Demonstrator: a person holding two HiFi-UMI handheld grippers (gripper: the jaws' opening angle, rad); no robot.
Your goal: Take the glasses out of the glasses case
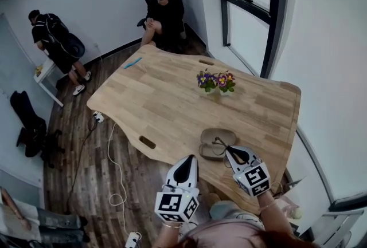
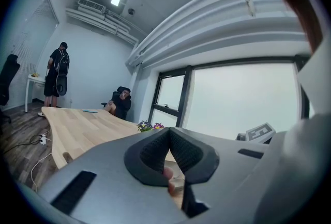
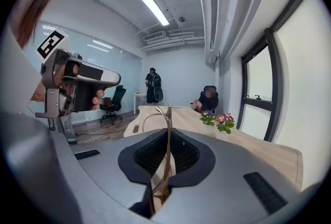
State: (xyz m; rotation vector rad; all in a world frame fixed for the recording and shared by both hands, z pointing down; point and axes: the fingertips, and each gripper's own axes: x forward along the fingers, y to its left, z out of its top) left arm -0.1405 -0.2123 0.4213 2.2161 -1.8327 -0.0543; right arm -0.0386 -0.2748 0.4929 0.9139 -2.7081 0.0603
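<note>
Your right gripper [image 3: 167, 154] is clamped tight on the glasses [image 3: 166, 123], with the thin frame pinched between the pads and poking out past the tips. In the head view the glasses sit right over the open case [image 1: 213, 136], which lies on the wooden table [image 1: 160, 98] near your edge. Can't tell if they're fully clear of it. Your left gripper [image 2: 169, 137] is closed all the way with nothing in it, hovering at the table's near edge just beside the case. The flowers [image 1: 216, 81] are further back.
</note>
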